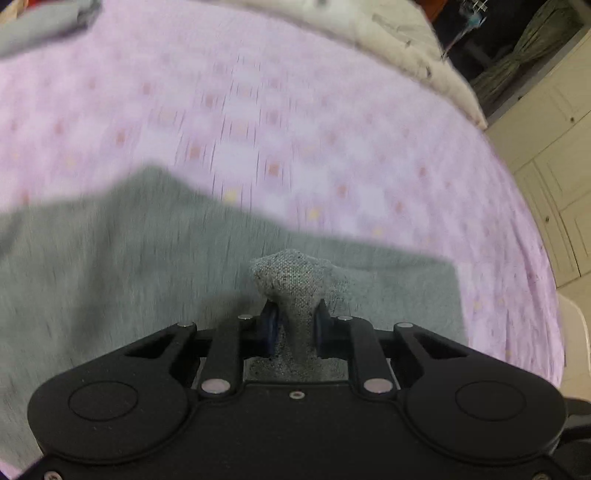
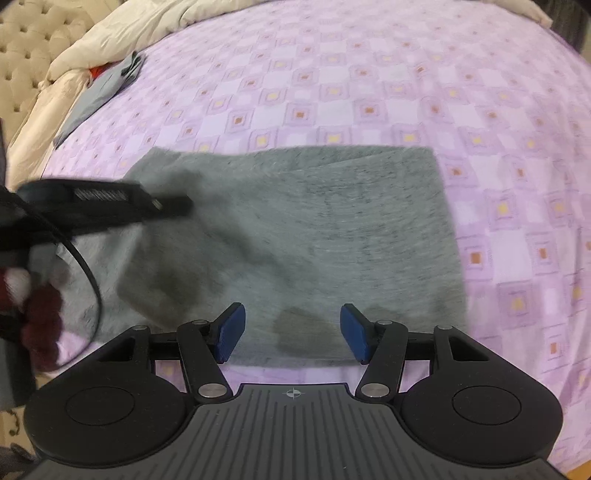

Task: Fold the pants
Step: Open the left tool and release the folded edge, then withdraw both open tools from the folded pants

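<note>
Spread across the whole scene: a lilac bedsheet (image 2: 369, 92) printed with squares, filling both wrist views. Heaped along its far edge, a cream duvet (image 2: 122, 33), with a tufted headboard (image 2: 26, 48) behind at upper left of the right wrist view. Lying flat on the sheet in the middle, the grey pants (image 2: 295, 229), folded into a broad rectangle, well short of the duvet. Farther off, near the duvet, a second grey garment (image 2: 99, 92) with a scrap of red showing beside it. Beyond the bed's edge in the left wrist view, pale cupboard doors (image 1: 554, 155) and a dim doorway with curtains. Directly below and ahead of the right gripper (image 2: 291, 332), the near edge of the pants, visible between blue pads (image 2: 231, 332) standing wide apart and pressing on nothing, lilac sheet showing just beneath them. At the left side of the pants, blurred, the left gripper (image 1: 295, 325), seen from the right wrist view as a dark bar reaching in over the cloth. Pinched between its narrowly set blue pads, a bunched tuft of the grey pants fabric, sticking up past the fingertips, the rest of the cloth trailing away below and to the left.
</note>
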